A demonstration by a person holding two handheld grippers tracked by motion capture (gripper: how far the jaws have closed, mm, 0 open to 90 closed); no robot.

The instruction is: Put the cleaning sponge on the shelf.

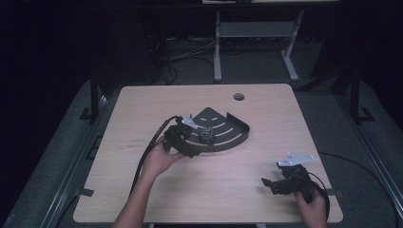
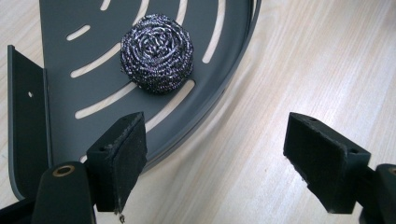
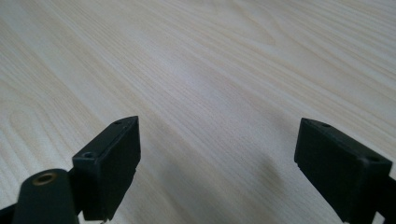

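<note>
A round steel-wool scourer (image 1: 206, 135) (image 2: 156, 52) lies on a dark grey slotted quarter-round tray (image 1: 231, 134) (image 2: 60, 93) in the middle of the wooden table. My left gripper (image 1: 192, 143) (image 2: 215, 140) hovers at the tray's near-left curved rim, open, with the scourer a short way ahead of its jaws and nothing between them. Its left pad (image 2: 122, 156) hangs over the tray's rim, and its right pad (image 2: 322, 161) over bare wood. My right gripper (image 1: 270, 183) (image 3: 217, 135) rests low near the table's front right corner, open over bare wood.
The tray has an upright wall (image 2: 25, 126) along its straight side. A cable hole (image 1: 238, 96) sits near the table's far edge. Cables trail from both grippers off the table's front. A white desk frame (image 1: 256, 31) stands on the floor beyond.
</note>
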